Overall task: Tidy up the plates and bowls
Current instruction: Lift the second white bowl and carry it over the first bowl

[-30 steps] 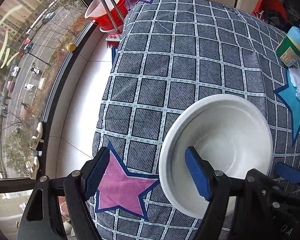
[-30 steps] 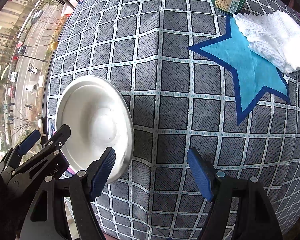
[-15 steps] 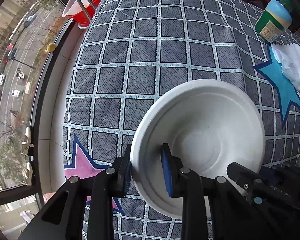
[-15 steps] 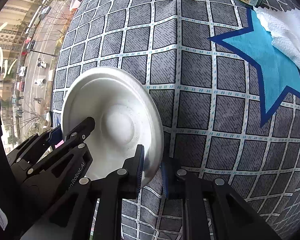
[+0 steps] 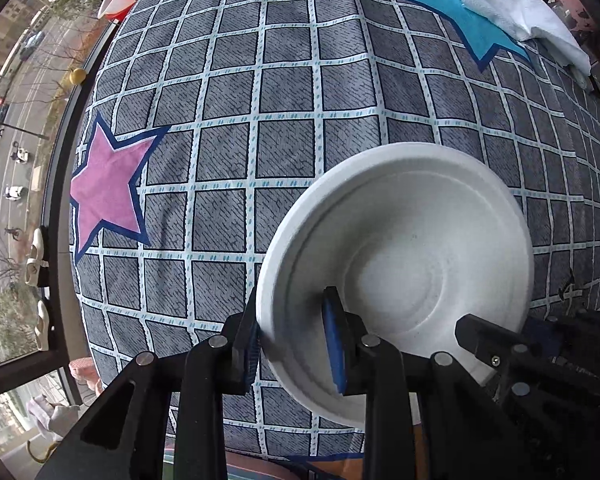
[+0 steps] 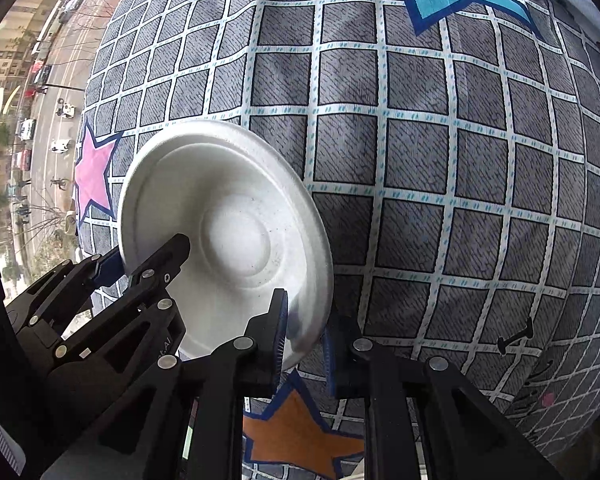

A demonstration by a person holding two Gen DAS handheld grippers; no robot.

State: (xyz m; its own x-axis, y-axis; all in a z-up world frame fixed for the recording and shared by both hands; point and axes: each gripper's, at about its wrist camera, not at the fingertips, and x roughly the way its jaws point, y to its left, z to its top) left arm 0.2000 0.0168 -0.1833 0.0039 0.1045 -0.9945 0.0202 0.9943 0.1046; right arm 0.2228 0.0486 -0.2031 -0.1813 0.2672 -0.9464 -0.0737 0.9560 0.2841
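Observation:
A white paper bowl [image 5: 404,264] hangs just over the grey checked tablecloth [image 5: 284,92], held by both grippers. My left gripper [image 5: 294,344] is shut on the bowl's left rim, one blue pad inside the bowl and one outside. In the right wrist view the same bowl [image 6: 224,232] sits left of centre, and my right gripper [image 6: 305,336] is shut on its near right rim. The left gripper [image 6: 116,264] shows there too, clamped on the bowl's lower left edge.
A pink star [image 5: 106,184] is printed on the cloth to the left, a blue star [image 5: 464,20] at the back right with white paper towels [image 5: 520,12] on it, an orange star [image 6: 300,436] at the near edge. A window [image 5: 16,120] runs along the left.
Both grippers went from open to shut on the bowl's rim. Then both moved together with the bowl across the cloth, away from the pink star toward the table's near middle.

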